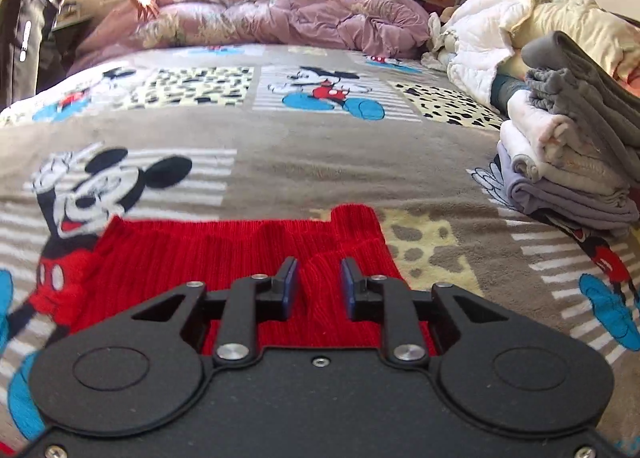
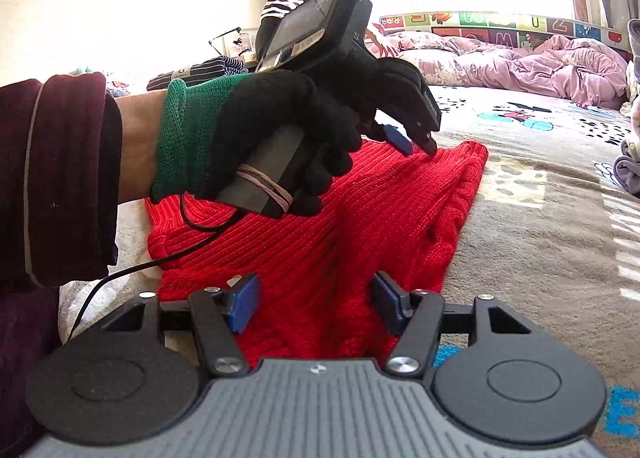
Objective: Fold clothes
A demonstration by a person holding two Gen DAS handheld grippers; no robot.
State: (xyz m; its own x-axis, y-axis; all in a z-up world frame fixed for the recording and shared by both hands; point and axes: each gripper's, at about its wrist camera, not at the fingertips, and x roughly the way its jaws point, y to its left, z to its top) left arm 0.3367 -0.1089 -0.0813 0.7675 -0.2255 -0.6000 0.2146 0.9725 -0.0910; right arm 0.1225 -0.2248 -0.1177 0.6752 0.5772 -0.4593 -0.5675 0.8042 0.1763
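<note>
Red knit sweater (image 2: 320,242) lying flat on bed, both grippers over it.

Blue-padded fingers (image 2: 243,308) of right gripper (image 2: 316,308) standing apart, nothing btwn them, hovering at sweater's near edge; left gripper (image 1: 318,288) fingers also apart, tips low over the knit's far part. Gloved left hand (image 2: 280,125) gripping its handle. Cartoon blanket (image 1: 320,161) underneath; stack of folded clothes (image 1: 568,161) well off to right.
</note>
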